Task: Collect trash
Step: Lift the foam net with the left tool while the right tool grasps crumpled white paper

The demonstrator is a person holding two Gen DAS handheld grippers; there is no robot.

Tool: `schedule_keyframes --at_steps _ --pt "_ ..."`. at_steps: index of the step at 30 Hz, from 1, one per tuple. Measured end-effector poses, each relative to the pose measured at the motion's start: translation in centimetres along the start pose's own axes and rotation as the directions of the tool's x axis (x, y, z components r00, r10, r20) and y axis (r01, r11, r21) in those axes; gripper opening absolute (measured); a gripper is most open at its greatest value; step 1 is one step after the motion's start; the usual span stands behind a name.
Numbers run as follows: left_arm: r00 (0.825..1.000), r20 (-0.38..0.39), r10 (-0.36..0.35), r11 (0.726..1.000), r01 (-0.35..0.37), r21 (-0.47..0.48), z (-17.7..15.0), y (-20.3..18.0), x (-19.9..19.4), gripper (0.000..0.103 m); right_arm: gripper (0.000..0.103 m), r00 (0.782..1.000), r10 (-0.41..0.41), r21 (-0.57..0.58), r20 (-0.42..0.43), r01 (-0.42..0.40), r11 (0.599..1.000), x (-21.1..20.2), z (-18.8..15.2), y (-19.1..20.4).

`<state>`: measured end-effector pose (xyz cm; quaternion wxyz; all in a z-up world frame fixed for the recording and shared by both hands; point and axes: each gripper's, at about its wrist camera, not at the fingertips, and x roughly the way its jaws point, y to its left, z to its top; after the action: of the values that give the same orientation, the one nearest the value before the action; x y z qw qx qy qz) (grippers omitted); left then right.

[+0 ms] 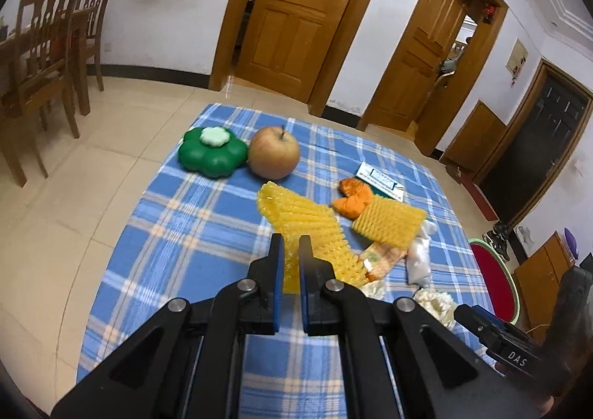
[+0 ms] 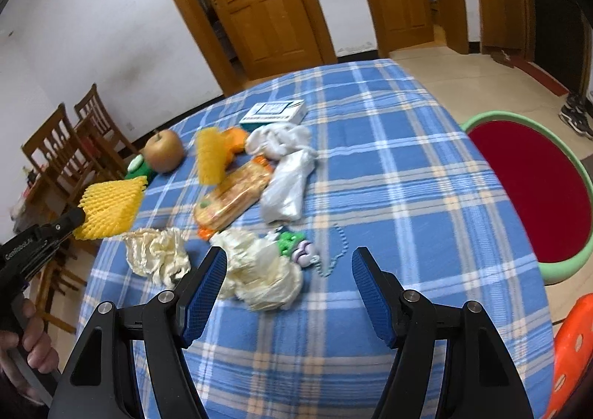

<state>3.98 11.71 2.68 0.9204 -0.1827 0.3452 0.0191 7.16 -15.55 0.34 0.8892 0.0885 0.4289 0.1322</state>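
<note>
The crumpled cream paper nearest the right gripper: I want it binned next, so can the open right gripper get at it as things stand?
Probably yes. The right gripper is open, and the crumpled cream paper lies uncovered on the tablecloth just ahead of it, by its left finger.

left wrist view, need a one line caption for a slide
Left gripper shut on a yellow foam fruit net above the blue plaid tablecloth, apple and more litter beyond.

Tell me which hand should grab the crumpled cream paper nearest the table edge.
Right. The right gripper is open and empty, with the cream paper lying just ahead between its fingers. The left gripper is shut on a yellow foam net.
</note>
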Motion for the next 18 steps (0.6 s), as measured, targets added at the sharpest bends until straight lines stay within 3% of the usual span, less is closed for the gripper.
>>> schedule_keyframes --at_steps 6,11,17,18 --pt "1.000 0.003 -0.013 1.000 0.013 -0.022 -0.4 0.9 -0.3 0.006 0.071 0.999 0.019 -0.018 -0.029 -0.019 1.000 1.4 -0.4 1.2" --pt "0.999 0.035 -0.026 0.999 0.027 -0.026 -0.1 1.1 -1.3 0.006 0.045 0.999 0.026 -0.045 -0.038 -0.028 0.999 2.0 -0.9 1.8" --pt "0.998 0.057 -0.035 0.999 0.036 -0.020 -0.1 0.8 -2.6 0.006 0.030 1.000 0.026 -0.034 -0.005 -0.026 0.999 1.5 -1.4 1.6" --pt "0.998 0.059 -0.038 0.999 0.039 -0.017 -0.2 0.7 -2.7 0.006 0.021 1.000 0.025 -0.031 0.007 -0.025 0.999 1.2 -1.5 1.6"
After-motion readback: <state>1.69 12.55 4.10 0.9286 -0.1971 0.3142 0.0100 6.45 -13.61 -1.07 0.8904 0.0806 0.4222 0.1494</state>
